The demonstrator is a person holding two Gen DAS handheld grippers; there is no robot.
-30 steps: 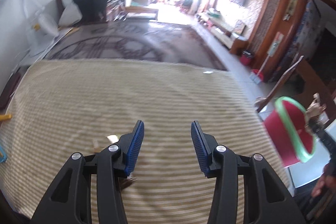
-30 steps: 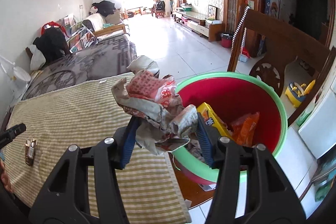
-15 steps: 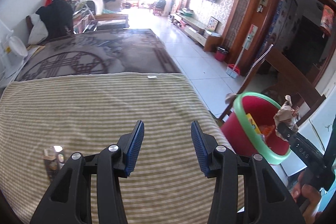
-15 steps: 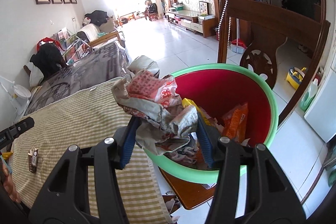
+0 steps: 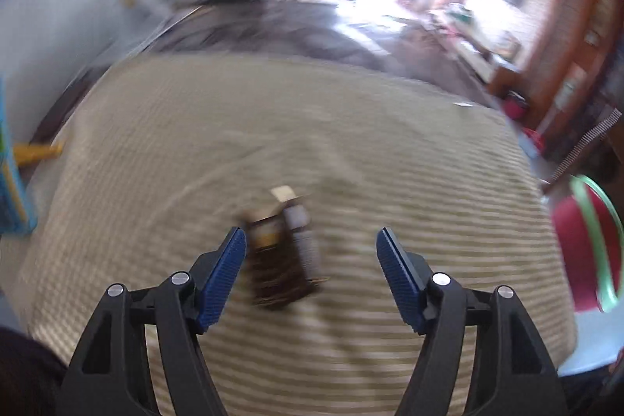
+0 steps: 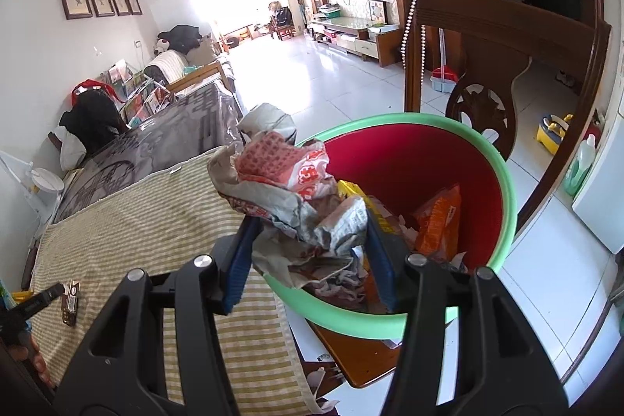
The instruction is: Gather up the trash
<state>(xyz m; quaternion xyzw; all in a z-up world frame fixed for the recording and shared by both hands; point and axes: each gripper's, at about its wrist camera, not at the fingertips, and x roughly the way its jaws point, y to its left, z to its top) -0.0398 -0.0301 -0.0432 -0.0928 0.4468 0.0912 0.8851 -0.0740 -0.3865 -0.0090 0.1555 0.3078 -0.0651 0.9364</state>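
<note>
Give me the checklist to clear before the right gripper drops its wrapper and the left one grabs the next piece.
1. Crumpled wrapper clamped in right gripper: ok.
2. Wrapper over the red bin: not ok, it hangs at the near rim, partly over the striped cloth.
3. Room in the bin: ok, trash lies only at the bottom.
4. Left gripper jaws: opening, ok.
5. Small brown packet between those jaws: ok, though off-centre, nearer one finger.
6. Pads touching the packet: cannot tell, the left view is blurred.
</note>
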